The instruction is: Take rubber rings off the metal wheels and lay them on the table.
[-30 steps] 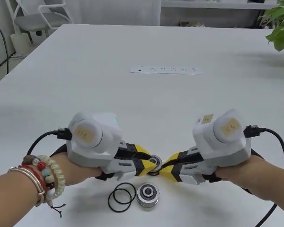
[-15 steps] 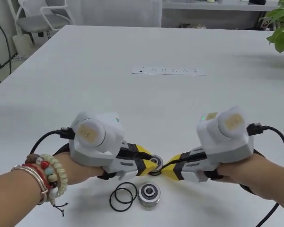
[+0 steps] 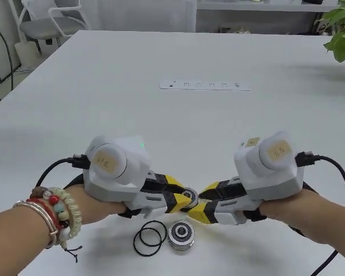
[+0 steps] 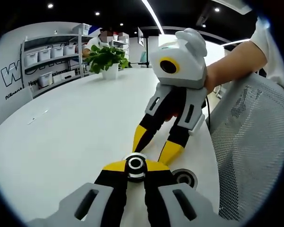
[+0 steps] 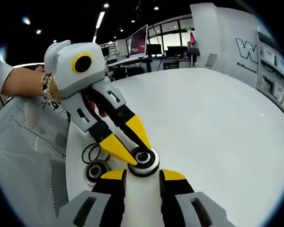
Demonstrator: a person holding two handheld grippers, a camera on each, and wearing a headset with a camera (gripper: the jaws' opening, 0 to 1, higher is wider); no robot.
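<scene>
Peeking out between the yellow tips of the left gripper (image 3: 181, 199), the held wheel (image 5: 145, 162) is mostly covered in the head view. Whether a rubber ring sits on its rim is hard to make out, as is whether it rests on the table (image 3: 218, 126) or hangs just over it. The left gripper is clamped on this wheel near the table's near edge. The right gripper (image 5: 143, 176) meets it tip to tip from the right, jaws apart with nothing between them and the wheel just beyond their tips. The left hand (image 3: 98, 210) and right hand (image 3: 287, 210) grip from the outer sides, forearms cut off by the frame. A second wheel (image 3: 180, 235) lies flat nearer the person, two rubber rings (image 3: 149, 238) overlapping just left of it.
</scene>
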